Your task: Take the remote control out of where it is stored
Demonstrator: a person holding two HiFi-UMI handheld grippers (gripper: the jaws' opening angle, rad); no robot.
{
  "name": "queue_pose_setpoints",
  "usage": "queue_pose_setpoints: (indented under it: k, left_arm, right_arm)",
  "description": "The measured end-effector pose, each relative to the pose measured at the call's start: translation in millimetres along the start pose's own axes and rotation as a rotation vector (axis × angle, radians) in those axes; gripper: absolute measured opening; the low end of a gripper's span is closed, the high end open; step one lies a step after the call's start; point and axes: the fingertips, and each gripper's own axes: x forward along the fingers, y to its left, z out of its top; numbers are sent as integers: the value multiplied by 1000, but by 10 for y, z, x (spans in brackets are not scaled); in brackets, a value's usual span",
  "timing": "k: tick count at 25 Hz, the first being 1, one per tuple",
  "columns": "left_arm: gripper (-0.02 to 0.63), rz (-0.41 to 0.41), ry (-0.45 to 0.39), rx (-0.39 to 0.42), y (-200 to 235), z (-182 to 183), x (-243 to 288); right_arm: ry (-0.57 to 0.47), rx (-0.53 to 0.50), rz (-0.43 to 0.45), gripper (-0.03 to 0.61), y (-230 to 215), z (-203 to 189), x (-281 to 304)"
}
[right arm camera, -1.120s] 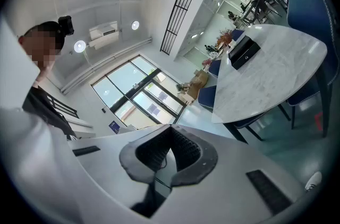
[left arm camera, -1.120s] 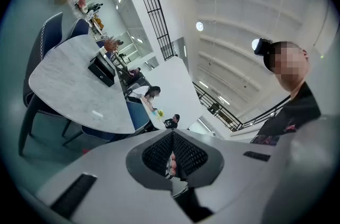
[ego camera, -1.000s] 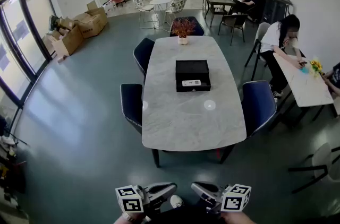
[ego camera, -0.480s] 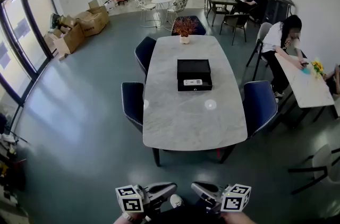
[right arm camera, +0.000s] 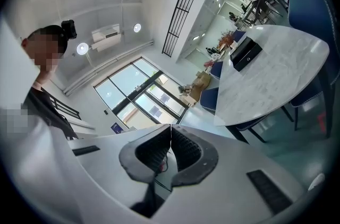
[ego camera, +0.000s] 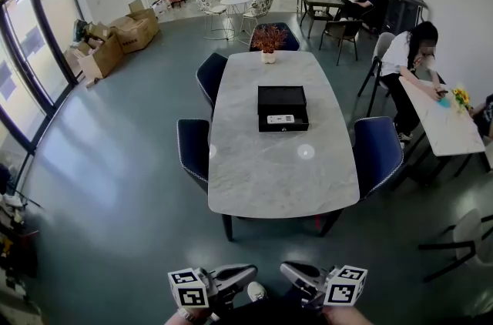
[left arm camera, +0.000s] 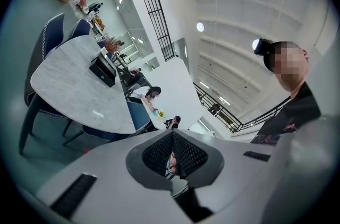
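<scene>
A black storage box (ego camera: 282, 108) sits mid-way along the marble table (ego camera: 277, 169), its front drawer pulled out with a pale remote control (ego camera: 280, 118) lying in it. Both grippers are far from it, at the bottom edge of the head view. My left gripper (ego camera: 251, 269) and right gripper (ego camera: 284, 268) point toward each other, both shut and empty. The left gripper view shows its pads (left arm camera: 159, 151) meeting, with the box (left arm camera: 103, 70) small on the distant table. In the right gripper view the pads (right arm camera: 186, 151) also meet, and the box (right arm camera: 246, 53) is far off.
Blue chairs (ego camera: 192, 150) (ego camera: 377, 150) flank the table, and a potted plant (ego camera: 268, 40) stands at its far end. A person (ego camera: 408, 58) sits at a white side table (ego camera: 439, 119) on the right. Cardboard boxes (ego camera: 115, 38) lie at the left by the windows.
Only the head view has shifted very slightly. Both grippers and the box stay where they were.
</scene>
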Motion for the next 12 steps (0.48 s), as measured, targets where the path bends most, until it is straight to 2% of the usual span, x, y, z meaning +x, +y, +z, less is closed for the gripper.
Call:
queue_pose_setpoints:
  k: [12]
  left_arm:
    - [8, -8, -4, 3, -24, 44, -74]
  right_arm:
    - [-16, 6, -5, 11, 41, 30, 48]
